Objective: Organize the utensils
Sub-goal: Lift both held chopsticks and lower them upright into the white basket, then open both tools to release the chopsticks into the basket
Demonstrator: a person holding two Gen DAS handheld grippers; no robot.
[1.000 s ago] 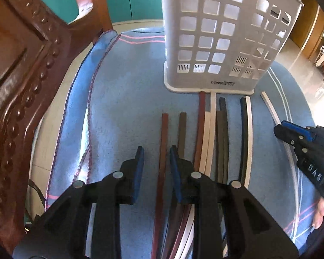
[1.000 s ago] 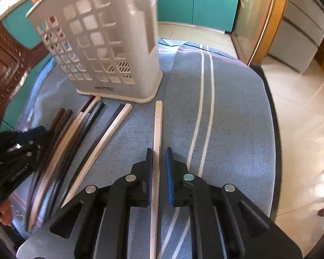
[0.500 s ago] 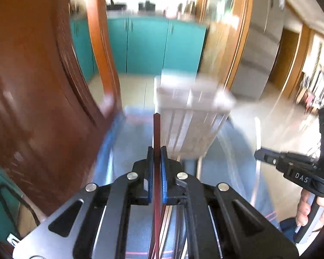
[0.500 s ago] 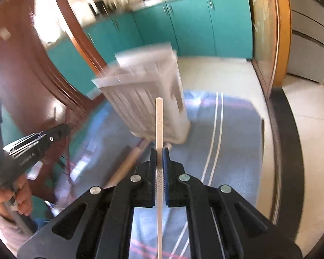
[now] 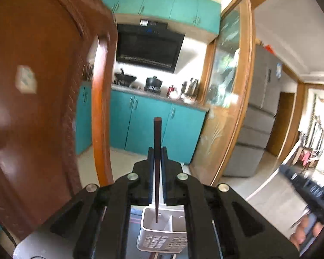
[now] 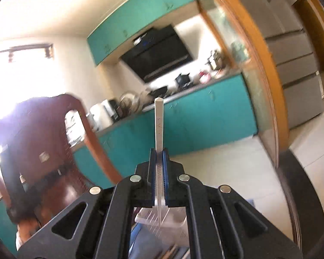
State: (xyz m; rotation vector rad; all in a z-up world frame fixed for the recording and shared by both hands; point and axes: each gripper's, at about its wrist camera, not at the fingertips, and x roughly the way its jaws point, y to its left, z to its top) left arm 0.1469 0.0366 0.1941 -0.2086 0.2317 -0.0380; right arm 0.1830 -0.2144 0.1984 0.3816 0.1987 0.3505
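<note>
The left gripper [image 5: 157, 157] was pinched tight on a dark brown chopstick [image 5: 157, 138], which stood upright through the jaws, its blunt top at twelve o'clock and its tip low over the white utensil basket [image 5: 162, 235] at six o'clock. A carved wooden chair back [image 5: 38, 90] crowded the nine o'clock side; the three o'clock side lay open over tiled floor, where the other tool [image 5: 306, 192] showed at four o'clock.

The right gripper [image 6: 159, 159] was clamped on a white chopstick [image 6: 158, 127], likewise upright, its tip above the basket rim [image 6: 162, 220] at six o'clock. Open floor spread toward three o'clock, short of a dark table edge [image 6: 300, 194].
</note>
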